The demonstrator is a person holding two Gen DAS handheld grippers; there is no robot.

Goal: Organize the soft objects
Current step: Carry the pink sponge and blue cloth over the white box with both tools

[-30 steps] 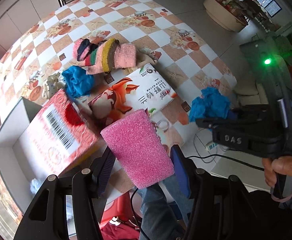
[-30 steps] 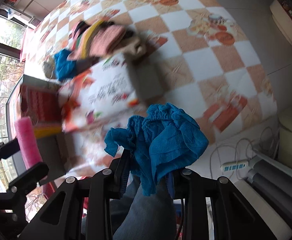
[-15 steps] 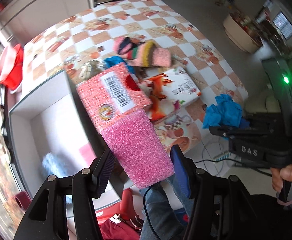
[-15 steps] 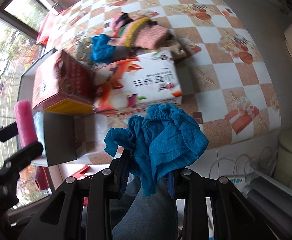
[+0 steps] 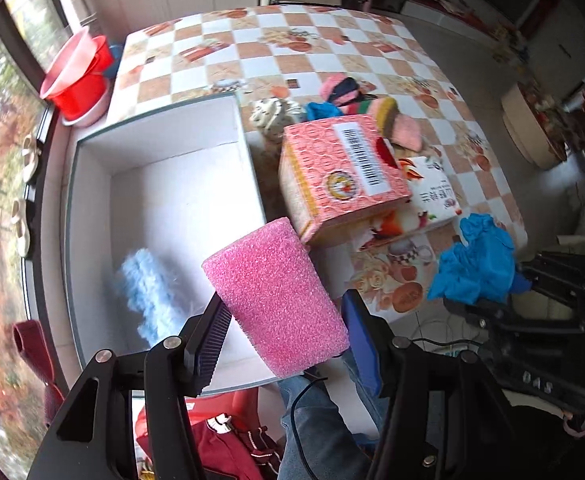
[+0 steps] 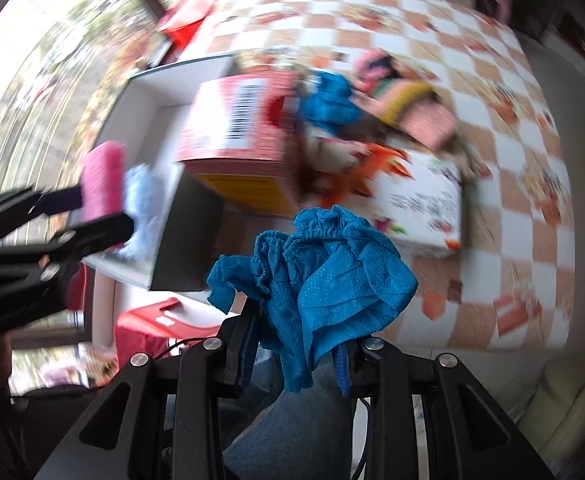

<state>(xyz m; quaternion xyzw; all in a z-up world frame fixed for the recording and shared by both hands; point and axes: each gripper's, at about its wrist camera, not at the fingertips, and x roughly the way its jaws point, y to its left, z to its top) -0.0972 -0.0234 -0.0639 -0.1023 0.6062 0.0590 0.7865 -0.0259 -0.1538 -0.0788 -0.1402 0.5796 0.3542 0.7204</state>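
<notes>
1. The left tool is clamped on a pink foam block, a coarse-grained, tapered wedge that stands tilted between the two fingers, above the near edge of a white box.
2. The right tool is clamped on a crumpled blue cloth, dotted in texture with a gathered elastic hem; it bunches up out of the fingers, over the near edge of the worktop.
3. Inside the white box lies one fluffy light-blue item, blurred, so its shape is hard to make out.
4. Just beside the white box stands one pink patterned carton with a barcode label, leaning over one white printed pack that it partly hides.
5. Beyond the carton lies a pile: a second blue cloth, a striped knitted bundle in pink, navy, yellow and green, and a pale patterned lump partly cut off by the carton.
6. At the far left corner, off the checked worktop, red basins are stacked.
7. The right wrist view is smeared by motion, so the far items there are unclear.
</notes>
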